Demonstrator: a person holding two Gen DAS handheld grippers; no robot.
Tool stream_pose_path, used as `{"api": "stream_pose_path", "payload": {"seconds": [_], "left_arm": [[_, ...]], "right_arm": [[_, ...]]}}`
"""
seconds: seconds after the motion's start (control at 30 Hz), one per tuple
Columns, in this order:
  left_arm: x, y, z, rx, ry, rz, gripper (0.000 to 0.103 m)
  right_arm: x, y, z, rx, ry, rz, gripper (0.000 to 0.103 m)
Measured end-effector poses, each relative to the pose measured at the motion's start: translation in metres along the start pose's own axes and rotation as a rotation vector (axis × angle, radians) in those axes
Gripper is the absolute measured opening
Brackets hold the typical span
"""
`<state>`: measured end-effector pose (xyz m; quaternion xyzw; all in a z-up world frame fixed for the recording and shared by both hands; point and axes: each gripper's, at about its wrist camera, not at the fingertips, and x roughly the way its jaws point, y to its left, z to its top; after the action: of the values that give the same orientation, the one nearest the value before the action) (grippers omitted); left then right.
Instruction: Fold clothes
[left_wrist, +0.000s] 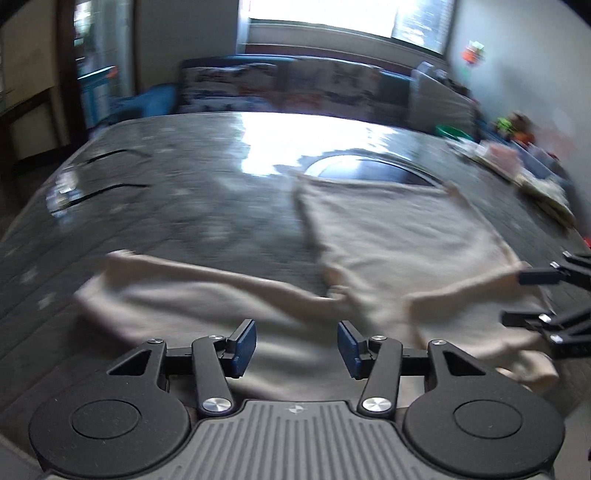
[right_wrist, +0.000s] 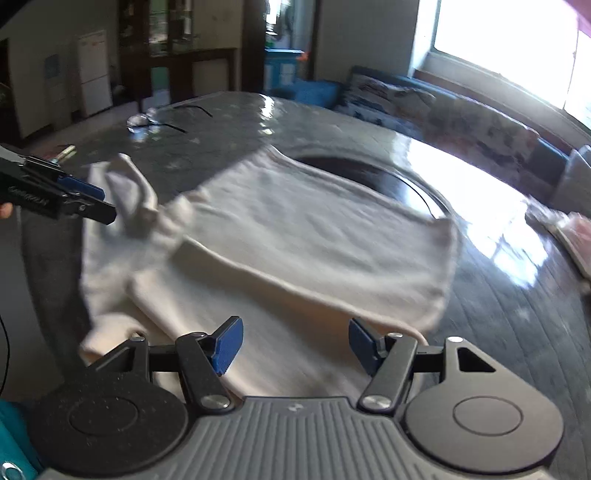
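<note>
A cream long-sleeved garment (left_wrist: 399, 236) lies spread on a grey patterned table (left_wrist: 184, 199), one part folded over its body. A sleeve (left_wrist: 177, 288) stretches left. My left gripper (left_wrist: 297, 347) is open and empty just above the garment's near edge. My right gripper (right_wrist: 295, 347) is open and empty over the garment (right_wrist: 295, 229) near its lower edge. The right gripper also shows at the right edge of the left wrist view (left_wrist: 517, 299), the left gripper at the left edge of the right wrist view (right_wrist: 99, 205), beside a bunched sleeve (right_wrist: 133, 195).
A dark round inset (left_wrist: 369, 171) sits in the table beyond the garment. Papers and small items (left_wrist: 517, 166) lie at the table's far right. A sofa (left_wrist: 295, 88) stands behind the table under a bright window. Cabinets (right_wrist: 177, 66) stand at the far left.
</note>
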<state>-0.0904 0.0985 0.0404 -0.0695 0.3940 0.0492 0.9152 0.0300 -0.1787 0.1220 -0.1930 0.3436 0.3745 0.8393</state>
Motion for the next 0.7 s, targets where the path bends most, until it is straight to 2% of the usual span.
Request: {"api": "stream_pose_path", "payload": {"seconds": [0.17,0.3,0.4,0.5,0.7], "left_arm": [[-0.003,0.047,0.004,-0.136,-0.032,0.135,0.053],[-0.003,0.082,0.007,-0.212,-0.059,0.249,0.053],[0.004,0.102,0.010,-0.268,-0.055,0.305,0.053],[0.012,0.117,0.011,-0.309,-0.049,0.322,0.051],[0.025,0.126,0.011,-0.358,-0.010,0.305,0.048]], "right_arm": [[0.015,0.018,0.011,-0.021,0.006,0.061,0.065],[0.023,0.027,0.012,-0.036,0.020,0.077,0.065],[0.018,0.029,0.012,-0.035,0.010,0.079,0.065],[0.014,0.028,0.014,-0.034,0.001,0.073,0.065],[0.008,0.027,0.013,-0.030,-0.006,0.062,0.065]]}}
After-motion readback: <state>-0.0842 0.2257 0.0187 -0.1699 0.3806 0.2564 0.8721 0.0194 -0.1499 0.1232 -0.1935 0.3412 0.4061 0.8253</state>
